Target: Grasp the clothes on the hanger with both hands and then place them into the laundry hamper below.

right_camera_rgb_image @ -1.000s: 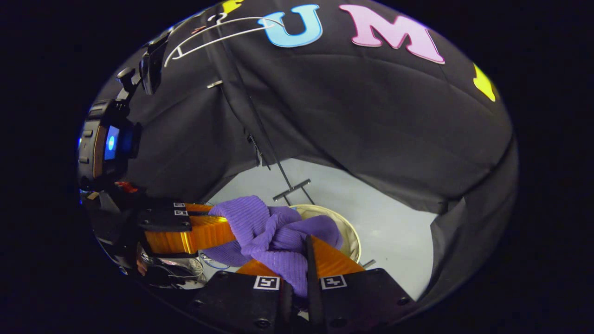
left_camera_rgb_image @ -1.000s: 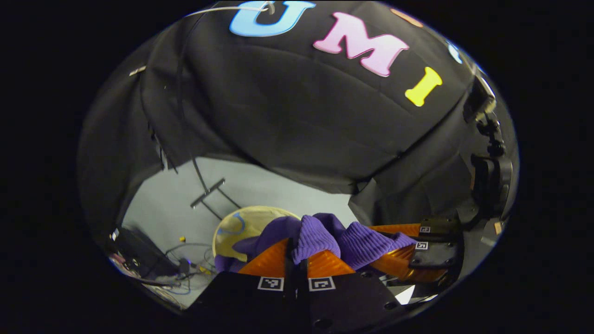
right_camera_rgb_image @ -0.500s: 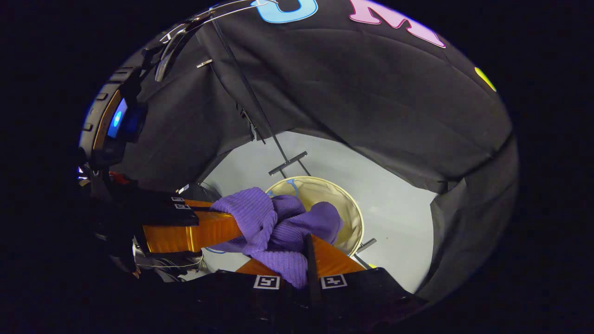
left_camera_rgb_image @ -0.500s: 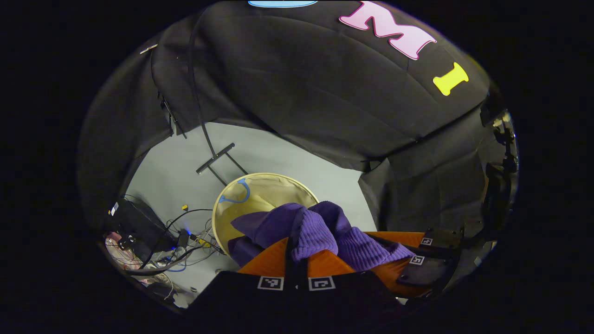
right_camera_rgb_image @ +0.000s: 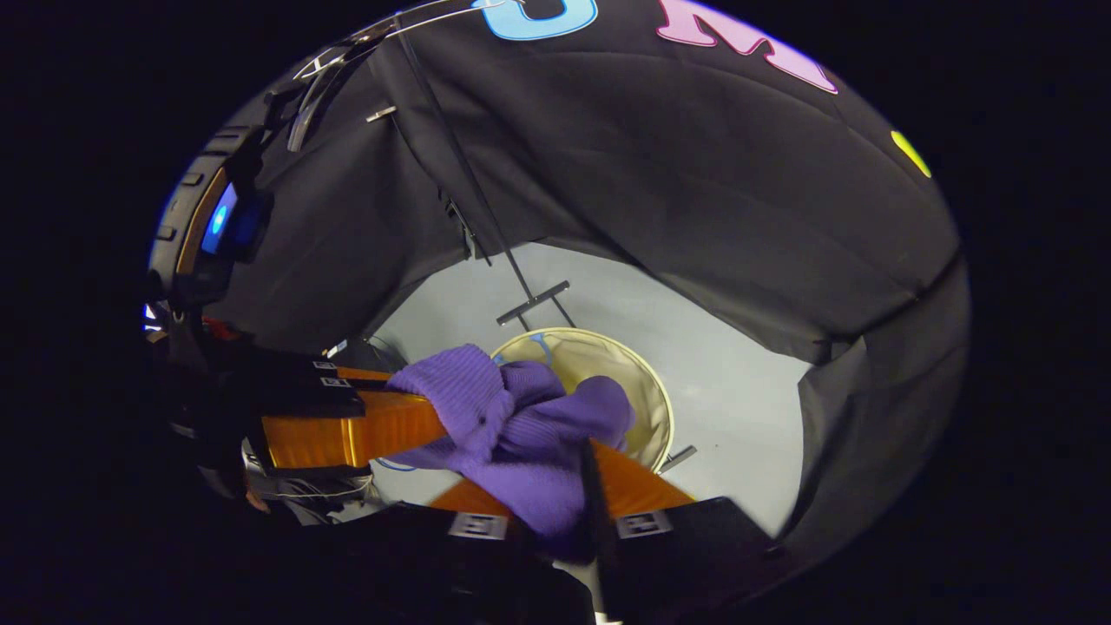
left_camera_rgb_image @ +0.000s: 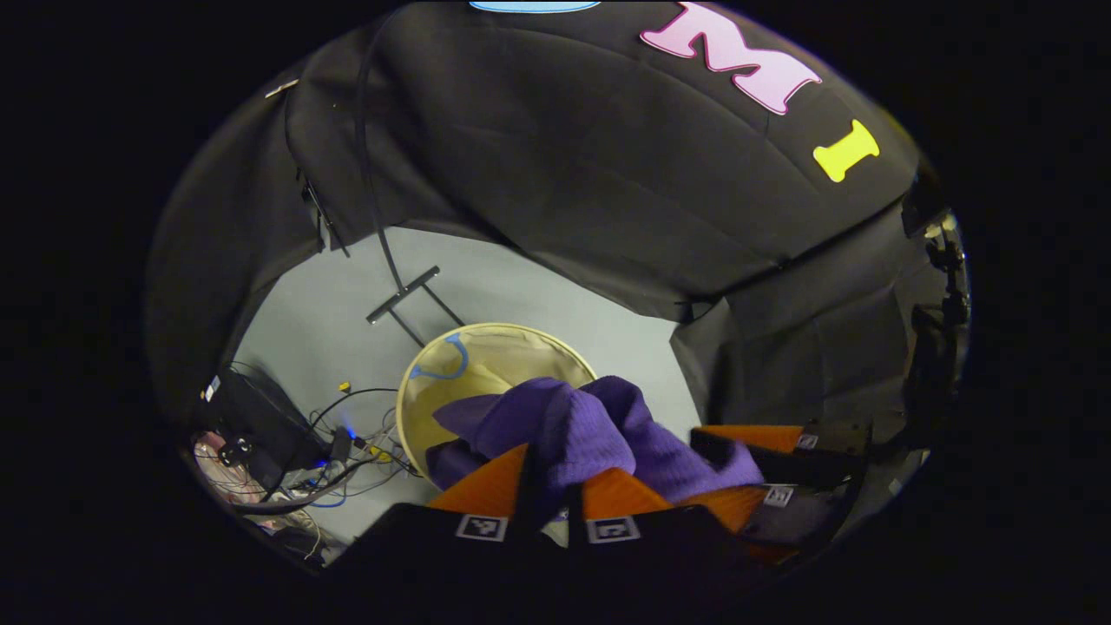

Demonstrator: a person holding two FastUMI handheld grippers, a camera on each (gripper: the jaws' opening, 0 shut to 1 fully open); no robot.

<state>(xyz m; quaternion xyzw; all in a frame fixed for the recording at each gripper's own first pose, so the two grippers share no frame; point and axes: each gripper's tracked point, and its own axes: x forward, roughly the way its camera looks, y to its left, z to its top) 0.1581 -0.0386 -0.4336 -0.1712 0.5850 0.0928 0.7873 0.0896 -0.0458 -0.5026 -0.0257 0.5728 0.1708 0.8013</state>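
A purple knit garment (left_camera_rgb_image: 599, 425) hangs bunched between both grippers, right above the round cream laundry hamper (left_camera_rgb_image: 486, 365). In the left gripper view my left gripper (left_camera_rgb_image: 562, 464) has its jaws slightly parted, with a fold of the knit lying loose in the gap. The right gripper (left_camera_rgb_image: 738, 469) reaches in from the right, its jaws also apart. In the right gripper view my right gripper (right_camera_rgb_image: 547, 477) is open around the garment (right_camera_rgb_image: 521, 417), over the hamper (right_camera_rgb_image: 647, 391). The left gripper (right_camera_rgb_image: 408, 421) comes in from the left. A bare white hanger (right_camera_rgb_image: 382, 35) hangs high up.
The clothes rack's thin pole and foot (left_camera_rgb_image: 404, 295) stand on the grey floor just behind the hamper. A black box and tangled cables (left_camera_rgb_image: 269, 434) lie on the floor to the left. Black cloth walls close in at the back and right.
Both grippers came down with the garment until the hamper sat under it. In the last half second both pairs of fingers have spread apart.
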